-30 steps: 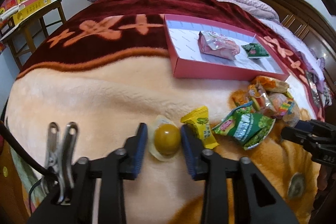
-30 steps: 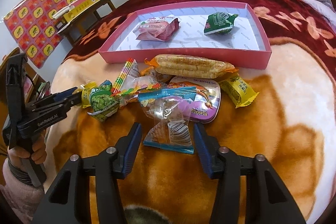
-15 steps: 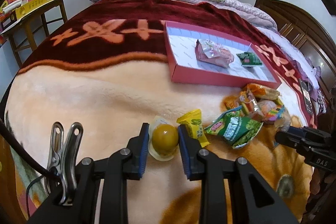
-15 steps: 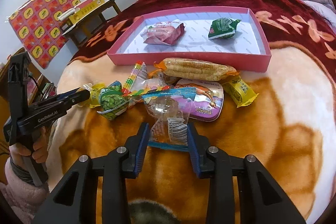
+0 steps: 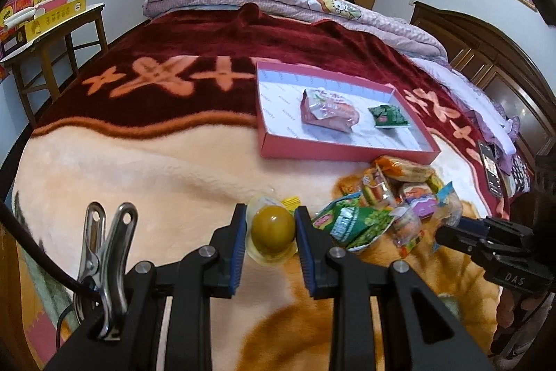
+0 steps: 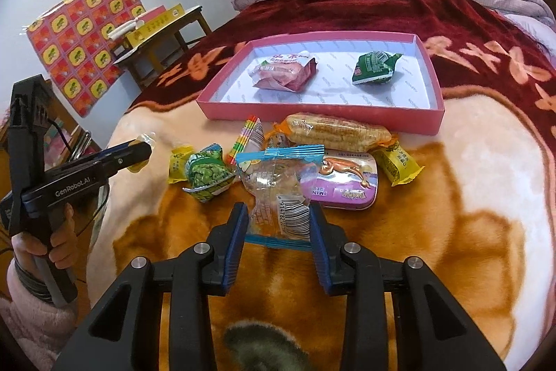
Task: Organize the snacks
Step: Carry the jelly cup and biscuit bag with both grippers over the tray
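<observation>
Both grippers closed in; left gripper [image 5: 271,232] clamps jelly cup [image 5: 272,227]; right gripper [image 6: 279,225] clamps clear packet [image 6: 278,190]; tray [image 6: 319,113]: 2 snacks

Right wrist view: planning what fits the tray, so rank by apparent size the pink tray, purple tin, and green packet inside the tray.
1. pink tray
2. purple tin
3. green packet, though it lies farther from the camera, so its place below the tin is unsure.

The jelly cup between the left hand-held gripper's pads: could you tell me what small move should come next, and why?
Probably lift it and carry it toward the pink tray. The left hand-held gripper looks closed on the jelly cup, its blue pads against both sides. The tray holds only a pink packet and a green packet, so bare floor remains for it.
</observation>
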`<state>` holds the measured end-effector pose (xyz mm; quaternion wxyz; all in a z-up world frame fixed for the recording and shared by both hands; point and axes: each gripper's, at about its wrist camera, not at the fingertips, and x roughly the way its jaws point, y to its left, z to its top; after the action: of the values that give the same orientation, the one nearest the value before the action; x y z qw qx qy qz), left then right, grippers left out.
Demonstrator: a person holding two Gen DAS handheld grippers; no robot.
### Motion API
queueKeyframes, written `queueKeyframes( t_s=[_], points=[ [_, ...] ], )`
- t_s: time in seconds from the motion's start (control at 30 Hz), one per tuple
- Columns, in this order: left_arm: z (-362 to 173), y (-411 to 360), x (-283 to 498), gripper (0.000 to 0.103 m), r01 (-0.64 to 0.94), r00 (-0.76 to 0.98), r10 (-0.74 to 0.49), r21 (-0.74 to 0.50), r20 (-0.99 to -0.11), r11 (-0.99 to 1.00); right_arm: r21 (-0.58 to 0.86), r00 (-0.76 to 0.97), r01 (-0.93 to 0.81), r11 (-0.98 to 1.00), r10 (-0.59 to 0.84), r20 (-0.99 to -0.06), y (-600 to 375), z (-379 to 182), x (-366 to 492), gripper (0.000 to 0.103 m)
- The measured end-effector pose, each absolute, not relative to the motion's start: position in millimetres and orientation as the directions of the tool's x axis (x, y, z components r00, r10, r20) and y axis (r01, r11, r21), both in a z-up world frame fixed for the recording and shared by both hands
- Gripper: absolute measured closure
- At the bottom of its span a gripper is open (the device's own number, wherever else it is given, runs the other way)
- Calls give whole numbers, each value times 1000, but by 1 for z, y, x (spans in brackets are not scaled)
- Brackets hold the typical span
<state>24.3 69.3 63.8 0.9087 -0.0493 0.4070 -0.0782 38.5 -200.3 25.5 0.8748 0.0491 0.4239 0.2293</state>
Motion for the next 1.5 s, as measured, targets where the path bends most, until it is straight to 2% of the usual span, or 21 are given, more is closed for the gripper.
queueKeyframes(
  t_s=[0.87,1.5],
  points=[
    [88,27,72,75,157,677,-203,-131,-707,979,215,585,-388,896,420,-694,-210,57,71,67],
    [72,4,139,75,167,664,-183,-95,-725,981,157,635,-286,945,310,-707,-238,55,134,67]
  ],
)
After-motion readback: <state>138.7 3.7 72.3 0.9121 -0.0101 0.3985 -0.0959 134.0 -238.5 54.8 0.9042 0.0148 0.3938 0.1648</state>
